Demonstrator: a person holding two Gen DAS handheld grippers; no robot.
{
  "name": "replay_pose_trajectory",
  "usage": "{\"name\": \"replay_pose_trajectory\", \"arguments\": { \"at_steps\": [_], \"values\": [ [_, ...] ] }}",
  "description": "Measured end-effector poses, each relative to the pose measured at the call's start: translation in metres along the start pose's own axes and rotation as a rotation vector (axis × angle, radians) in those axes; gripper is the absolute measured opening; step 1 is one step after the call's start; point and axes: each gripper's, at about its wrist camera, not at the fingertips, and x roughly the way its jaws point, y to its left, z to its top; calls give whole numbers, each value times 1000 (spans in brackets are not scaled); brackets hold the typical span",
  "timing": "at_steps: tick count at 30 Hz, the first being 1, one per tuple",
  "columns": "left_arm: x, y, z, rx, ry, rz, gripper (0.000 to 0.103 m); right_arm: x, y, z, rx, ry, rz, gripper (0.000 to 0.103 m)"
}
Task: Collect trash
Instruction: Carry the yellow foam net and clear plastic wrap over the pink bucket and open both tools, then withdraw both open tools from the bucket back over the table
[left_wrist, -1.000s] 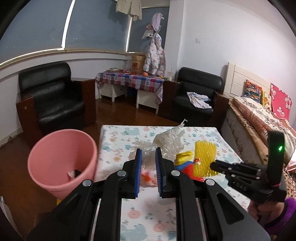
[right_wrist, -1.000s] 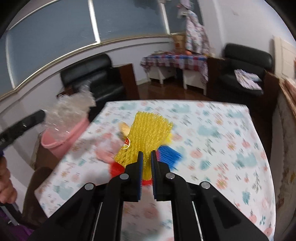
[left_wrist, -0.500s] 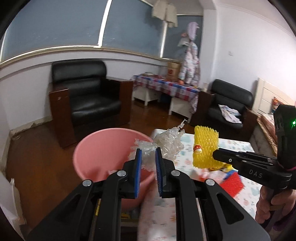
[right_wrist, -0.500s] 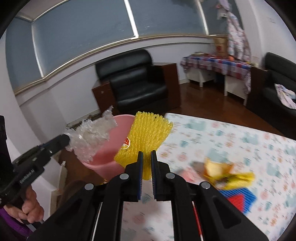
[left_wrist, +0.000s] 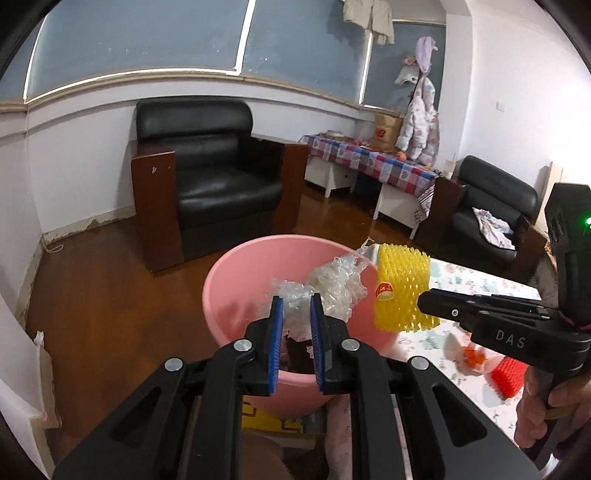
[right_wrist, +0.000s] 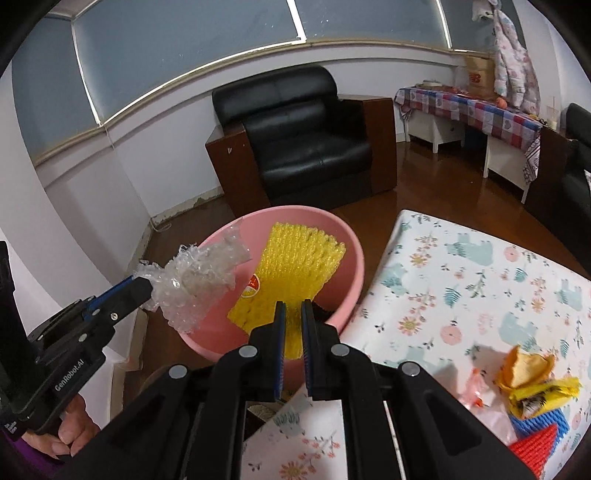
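Your left gripper (left_wrist: 296, 314) is clamped on a wad of clear plastic wrap (left_wrist: 334, 286). The wad bulges out ahead of the jaws and slightly to their right, and it hangs over the open mouth of the pink bucket (left_wrist: 236, 273), which sits directly ahead of and below the jaws.

Your right gripper (right_wrist: 291, 319) is closed tight on the lower end of a yellow foam net sleeve (right_wrist: 291, 273). The sleeve fans out ahead of the jaws over the inside of the same bucket.

To the right of your right jaws, the floral tablecloth (right_wrist: 480, 280) carries the remaining trash: an orange peel (right_wrist: 524, 365), a yellow wrapper (right_wrist: 543, 393), and blue and red foam nets (right_wrist: 535, 432) at the near edge.
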Motion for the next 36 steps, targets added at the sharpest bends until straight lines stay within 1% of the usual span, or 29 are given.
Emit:
{"name": "replay_pose_trajectory", "arguments": {
  "at_steps": [8, 14, 21, 23, 25, 26, 27, 28, 29, 30, 31, 36],
  "values": [
    [18, 11, 0, -12, 27, 17, 14, 26, 5, 5, -13, 36, -6, 8],
    [31, 14, 0, -3, 42, 29, 14, 39, 2, 2, -12, 58, -11, 8],
    [40, 14, -1, -6, 61, 34, 14, 46, 3, 1, -15, 69, -19, 8],
    [42, 15, -1, -6, 67, 36, 17, 47, 4, 1, -15, 70, -20, 8],
    [45, 17, 0, -14, 77, 38, 17, 47, 3, 0, -10, 70, -15, 9],
    [46, 18, 1, -17, 82, 37, 18, 48, 3, 0, -5, 71, -9, 11],
    [47, 19, 1, -21, 85, 39, 18, 48, 2, 0, 1, 72, -3, 17],
    [48, 18, 3, -23, 85, 40, 23, 48, 1, 0, 4, 72, -2, 19],
    [47, 19, 3, -28, 84, 37, 30, 48, 1, 0, 8, 72, -1, 23],
    [47, 19, 4, -33, 81, 34, 32, 47, -1, 0, 11, 72, 1, 26],
    [46, 20, 4, -41, 76, 28, 34, 47, -2, -1, 16, 71, 3, 26],
    [41, 19, 6, -47, 71, 17, 34, 42, -5, 0, 32, 64, 8, 26]
  ]
}}
